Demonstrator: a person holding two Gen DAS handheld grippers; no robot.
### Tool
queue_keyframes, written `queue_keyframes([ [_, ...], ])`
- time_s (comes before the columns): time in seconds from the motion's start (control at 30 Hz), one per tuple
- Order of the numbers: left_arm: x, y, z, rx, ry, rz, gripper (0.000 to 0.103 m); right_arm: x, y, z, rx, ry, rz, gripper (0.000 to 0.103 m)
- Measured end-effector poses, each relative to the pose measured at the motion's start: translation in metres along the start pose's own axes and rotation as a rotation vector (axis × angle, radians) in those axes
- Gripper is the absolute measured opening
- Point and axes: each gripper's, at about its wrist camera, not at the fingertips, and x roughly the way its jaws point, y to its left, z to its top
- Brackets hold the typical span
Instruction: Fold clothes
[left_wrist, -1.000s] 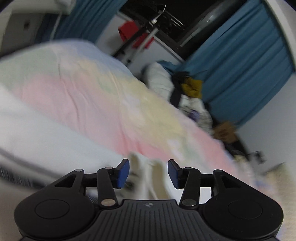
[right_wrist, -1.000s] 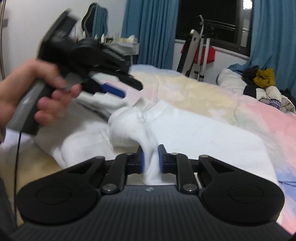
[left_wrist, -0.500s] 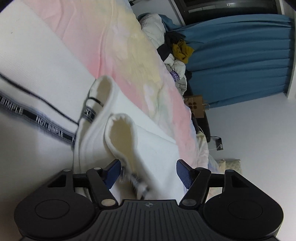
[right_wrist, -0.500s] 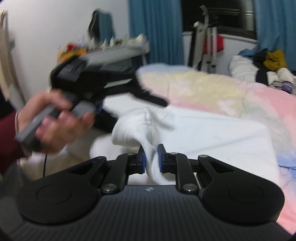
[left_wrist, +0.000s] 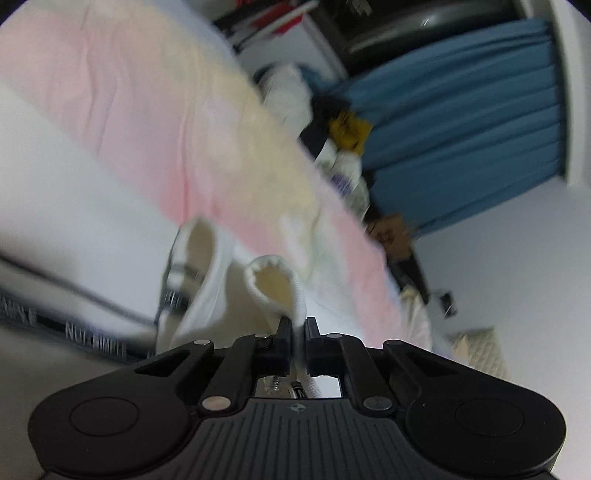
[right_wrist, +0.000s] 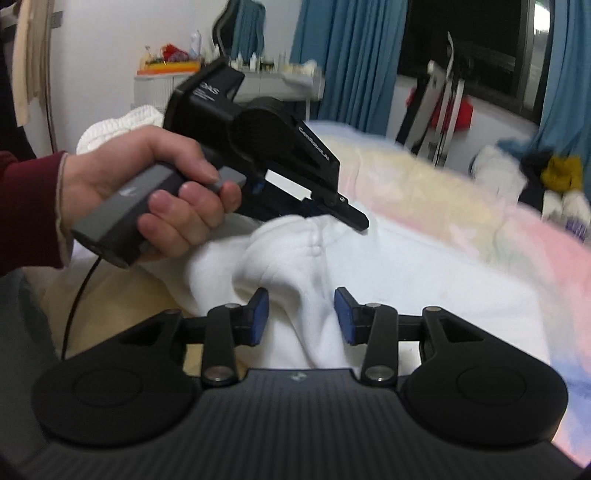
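A white sweatshirt (right_wrist: 406, 280) lies on the bed, bunched near me; a black band with lettering (left_wrist: 92, 339) runs across it in the left wrist view. My left gripper (left_wrist: 298, 328) is shut on the rim of a white cuff (left_wrist: 273, 280); it also shows in the right wrist view (right_wrist: 354, 219), held in a hand above the bunched cloth. My right gripper (right_wrist: 301, 314) is open, its blue pads either side of a raised fold of the sweatshirt (right_wrist: 314, 325).
A pastel pink and yellow bedspread (right_wrist: 461, 206) covers the bed. A heap of clothes (right_wrist: 554, 184) lies at its far end by blue curtains (right_wrist: 354, 55). A folding rack with red cloth (right_wrist: 447, 103) stands by the window. A cluttered shelf (right_wrist: 221, 70) is on the left.
My left gripper has closed on the white cuff that lay between its open fingers. My right gripper has opened and let go of the fold it was pinching.
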Motion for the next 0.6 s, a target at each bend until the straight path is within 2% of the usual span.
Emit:
queue_keyframes([
  [0.07,-0.006,-0.003,0.005,0.021,-0.035,0.006,0.007,-0.004,0.004,0.001,-0.025,-0.045,-0.002,0.043],
  [0.13,-0.002,0.002,0.009,0.045,-0.025,0.055,0.008,-0.003,0.000,0.002,0.025,-0.053,0.052,0.046],
  [0.17,0.001,0.007,0.010,0.046,-0.011,0.081,0.008,0.002,-0.005,0.002,0.079,-0.025,0.097,0.050],
  [0.2,0.007,0.014,0.009,0.038,0.010,0.105,0.008,0.013,-0.011,0.000,0.145,0.043,0.140,0.053],
  [0.23,0.012,0.018,0.008,0.038,0.022,0.122,0.008,0.024,-0.016,-0.004,0.193,0.102,0.156,0.053],
  [0.3,0.017,0.024,0.007,0.042,0.028,0.134,0.008,0.038,-0.023,-0.013,0.267,0.156,0.160,0.053],
  [0.5,0.004,0.018,0.005,0.070,-0.001,0.137,0.013,0.019,-0.049,-0.003,0.445,0.095,0.224,0.053],
  [0.6,-0.005,0.012,-0.001,0.110,-0.010,0.158,0.015,-0.004,-0.072,-0.007,0.579,0.047,0.201,0.053],
])
